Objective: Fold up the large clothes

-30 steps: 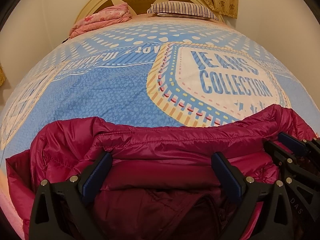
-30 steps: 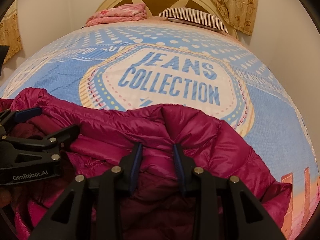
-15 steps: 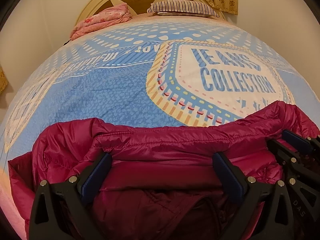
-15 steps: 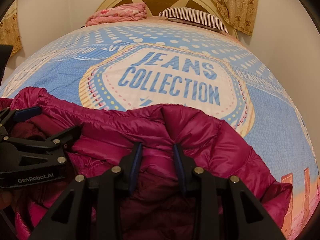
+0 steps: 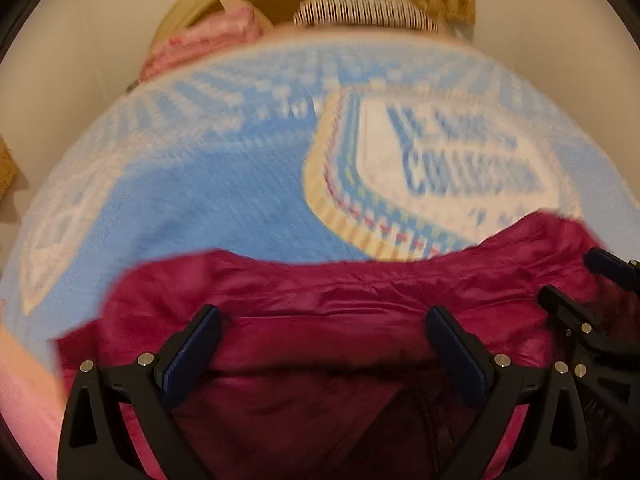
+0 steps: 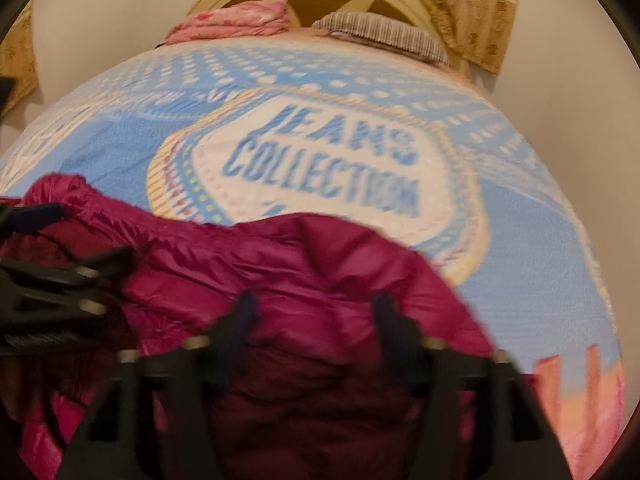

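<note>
Magenta quilted down jacket [image 6: 304, 264], light, puffy, slick-shelled, lies bunched on the bed under both claws. Right claw [image 6: 316, 312] has just been opening; left claw [image 5: 320, 332] gapes, gripping nothing. I'd pinch seams.

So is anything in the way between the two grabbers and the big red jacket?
No. The jacket lies right under the open left gripper and the right gripper, whose jaws have just been opening, with jacket fabric between them.
</note>
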Tool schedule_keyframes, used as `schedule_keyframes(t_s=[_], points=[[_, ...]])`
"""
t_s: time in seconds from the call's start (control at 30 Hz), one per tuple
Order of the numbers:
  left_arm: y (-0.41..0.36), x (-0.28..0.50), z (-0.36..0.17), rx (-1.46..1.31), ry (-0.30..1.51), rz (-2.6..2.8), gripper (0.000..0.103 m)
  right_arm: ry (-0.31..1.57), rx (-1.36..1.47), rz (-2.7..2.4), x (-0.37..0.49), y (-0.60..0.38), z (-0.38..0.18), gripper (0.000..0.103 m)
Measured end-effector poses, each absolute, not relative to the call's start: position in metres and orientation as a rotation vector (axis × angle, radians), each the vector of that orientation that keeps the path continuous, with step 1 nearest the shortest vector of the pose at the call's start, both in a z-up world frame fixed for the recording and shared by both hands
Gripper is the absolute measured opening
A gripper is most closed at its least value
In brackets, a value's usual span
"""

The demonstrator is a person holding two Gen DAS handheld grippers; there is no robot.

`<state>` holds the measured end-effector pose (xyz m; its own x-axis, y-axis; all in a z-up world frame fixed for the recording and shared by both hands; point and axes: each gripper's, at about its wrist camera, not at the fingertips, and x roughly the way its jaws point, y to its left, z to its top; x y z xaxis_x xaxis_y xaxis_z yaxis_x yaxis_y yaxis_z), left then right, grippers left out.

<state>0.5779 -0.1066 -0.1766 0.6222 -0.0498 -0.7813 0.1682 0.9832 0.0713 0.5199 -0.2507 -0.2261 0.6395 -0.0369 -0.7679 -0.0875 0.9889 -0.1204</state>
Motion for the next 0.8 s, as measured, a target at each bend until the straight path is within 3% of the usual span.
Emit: schedule_keyframes(t_s=[0.27,0.5,0.8], points=[[-0.043,0.462,-0.132,0.159,0.776,-0.106,0.102,0.864,-0.008,0.085,0.423,-0.299,-0.186,0.082],[0.009,0.338,-0.154,0.211,0.764,-0.058,0.102,0.918,-0.026,0.101,0.3,-0.301,-0.212,0.083],[0.042,0.249,-0.199,0.14,0.851,-0.002,0.102,0.897,0.08,0.009,0.191,-0.319,-0.224,0.083]])
